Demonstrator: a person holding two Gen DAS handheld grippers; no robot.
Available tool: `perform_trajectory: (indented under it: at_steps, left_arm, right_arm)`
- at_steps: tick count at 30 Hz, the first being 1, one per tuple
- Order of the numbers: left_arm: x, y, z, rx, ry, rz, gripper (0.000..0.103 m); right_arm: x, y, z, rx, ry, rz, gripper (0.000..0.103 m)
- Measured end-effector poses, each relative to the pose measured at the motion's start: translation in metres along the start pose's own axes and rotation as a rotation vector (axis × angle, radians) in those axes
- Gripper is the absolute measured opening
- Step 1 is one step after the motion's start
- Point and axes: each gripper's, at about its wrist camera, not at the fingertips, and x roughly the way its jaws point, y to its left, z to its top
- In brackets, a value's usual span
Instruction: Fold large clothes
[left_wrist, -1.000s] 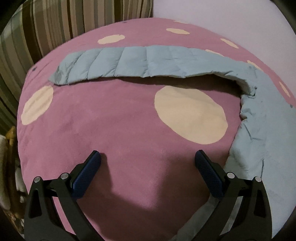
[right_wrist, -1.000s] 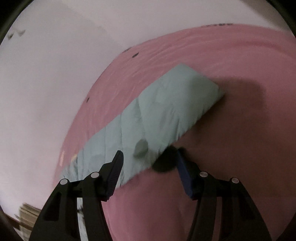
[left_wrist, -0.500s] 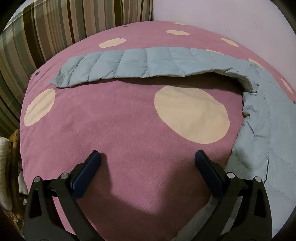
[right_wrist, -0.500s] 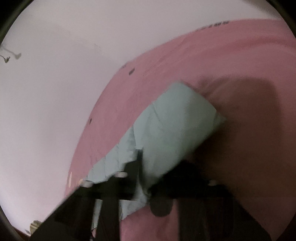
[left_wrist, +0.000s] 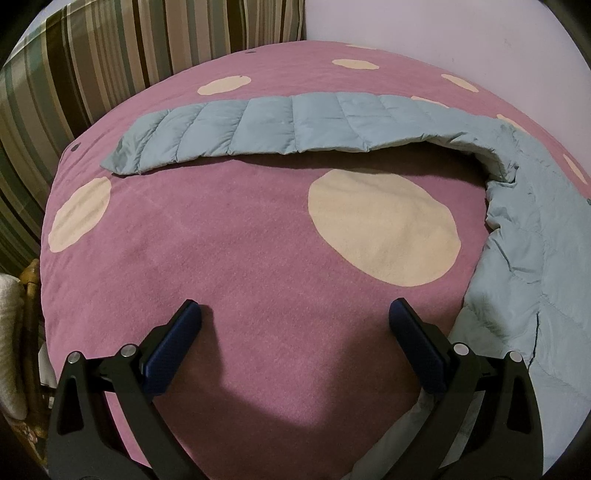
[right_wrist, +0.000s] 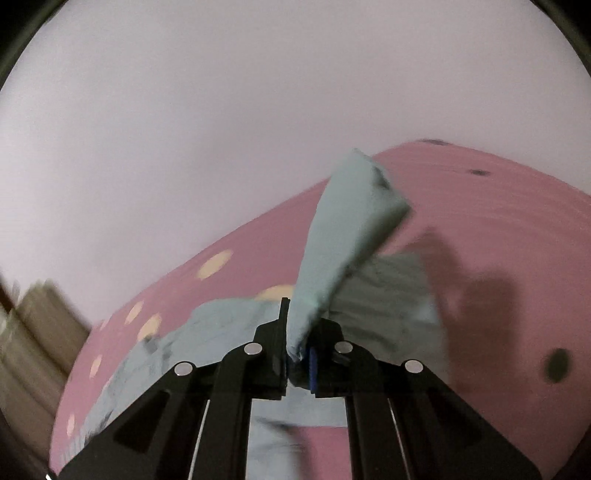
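Observation:
A light blue quilted jacket lies on a pink bedspread with cream dots. In the left wrist view one long sleeve (left_wrist: 280, 129) stretches flat across the far side and the body (left_wrist: 535, 266) bunches at the right. My left gripper (left_wrist: 293, 321) is open and empty, low over the bare bedspread (left_wrist: 221, 240), left of the jacket body. In the right wrist view my right gripper (right_wrist: 298, 350) is shut on the other sleeve (right_wrist: 343, 236), which stands lifted above the rest of the jacket (right_wrist: 388, 295).
A striped curtain or cushion (left_wrist: 92, 55) borders the bed at the far left. A pale wall (left_wrist: 443, 33) runs behind the bed, also in the right wrist view (right_wrist: 258, 110). A wicker item (left_wrist: 29, 295) stands beside the bed at the left edge.
My right gripper closed on the sleeve end and lifted it off the bedspread, swinging the view. My left gripper stayed open and drew back slightly from the jacket.

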Motion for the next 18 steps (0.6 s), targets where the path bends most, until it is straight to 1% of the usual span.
perform_trajectory:
  at_steps: [2,5,8,10,14,18]
  left_arm:
    - [0.0,0.0,0.0,0.001,0.0,0.001,0.101]
    - [0.0,0.0,0.0,0.0,0.0,0.0,0.101]
    - [0.001,0.0,0.0,-0.001,0.0,-0.002,0.101]
    - [0.001,0.0,-0.001,-0.001,0.0,-0.002,0.101]
    - [0.001,-0.001,0.0,-0.001,0.0,-0.001,0.101]
    - [0.001,0.0,-0.001,-0.002,0.0,-0.003,0.101]
  right_arm:
    - [0.017,0.049,-0.01,-0.082,0.037,0.055,0.008]
    - [0.043,0.107,-0.022,-0.174,0.087,0.123,0.008]
    - [0.058,0.162,-0.047,-0.287,0.122,0.169,0.008]
    - [0.068,0.193,-0.063,-0.343,0.155,0.197,0.008]
    - [0.091,0.242,-0.098,-0.449,0.226,0.225,0.008]
    - [0.114,0.261,-0.125,-0.534,0.306,0.226,0.008]
